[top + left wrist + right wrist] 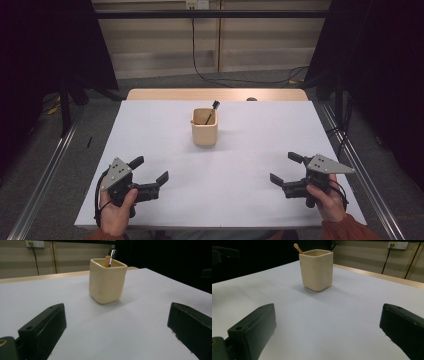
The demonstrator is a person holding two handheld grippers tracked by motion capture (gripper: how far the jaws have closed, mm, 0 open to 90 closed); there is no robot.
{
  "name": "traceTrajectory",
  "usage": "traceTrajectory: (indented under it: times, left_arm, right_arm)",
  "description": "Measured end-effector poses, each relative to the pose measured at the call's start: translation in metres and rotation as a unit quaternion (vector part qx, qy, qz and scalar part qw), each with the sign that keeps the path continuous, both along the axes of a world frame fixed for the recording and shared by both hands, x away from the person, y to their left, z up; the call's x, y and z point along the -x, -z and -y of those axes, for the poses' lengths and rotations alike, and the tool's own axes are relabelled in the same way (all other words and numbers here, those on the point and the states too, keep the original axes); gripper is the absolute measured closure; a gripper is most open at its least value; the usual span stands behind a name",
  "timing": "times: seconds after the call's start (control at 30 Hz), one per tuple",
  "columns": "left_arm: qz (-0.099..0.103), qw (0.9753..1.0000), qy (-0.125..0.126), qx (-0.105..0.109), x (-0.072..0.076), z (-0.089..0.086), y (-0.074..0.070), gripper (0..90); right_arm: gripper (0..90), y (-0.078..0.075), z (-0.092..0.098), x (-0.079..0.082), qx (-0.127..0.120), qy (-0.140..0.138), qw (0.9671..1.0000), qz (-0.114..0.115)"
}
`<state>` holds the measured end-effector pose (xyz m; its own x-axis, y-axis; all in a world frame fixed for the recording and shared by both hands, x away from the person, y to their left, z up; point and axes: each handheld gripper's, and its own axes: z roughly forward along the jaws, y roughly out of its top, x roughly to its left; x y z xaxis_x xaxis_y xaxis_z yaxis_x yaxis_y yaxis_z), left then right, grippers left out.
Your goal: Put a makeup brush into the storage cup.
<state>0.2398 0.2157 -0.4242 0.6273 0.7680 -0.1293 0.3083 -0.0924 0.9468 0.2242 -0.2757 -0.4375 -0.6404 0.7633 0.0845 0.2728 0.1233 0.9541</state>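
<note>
With jaws spread wide and empty, the left gripper (150,170) and right gripper (285,168) both faced the cup (204,127) standing well ahead of them, its pen (212,111) upright inside, likely ready for a reach.

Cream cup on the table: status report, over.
Left hand-held gripper and right hand-held gripper both open, empty, near table edge. Cream cup upright mid-table, two utensils inside. Path clear.

Pen (212,113) base perhaps hidden inside cup (204,134)

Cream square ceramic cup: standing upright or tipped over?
Upright. The cream square ceramic cup rests base-down on the white table, mouth up, two thin sticks leaning inside.
</note>
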Motion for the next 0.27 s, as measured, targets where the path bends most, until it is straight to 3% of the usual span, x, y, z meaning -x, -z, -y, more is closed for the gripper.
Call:
traceTrajectory:
  times: [0.27]
  left_arm:
    - [-0.003, 1.0, -0.006, 0.002, -0.003, -0.0056, 0.0023, 2.0]
  right_arm:
    - [0.2, 0.0017, 0.0017, -0.0023, 0.002, 0.002, 1.0, -0.003]
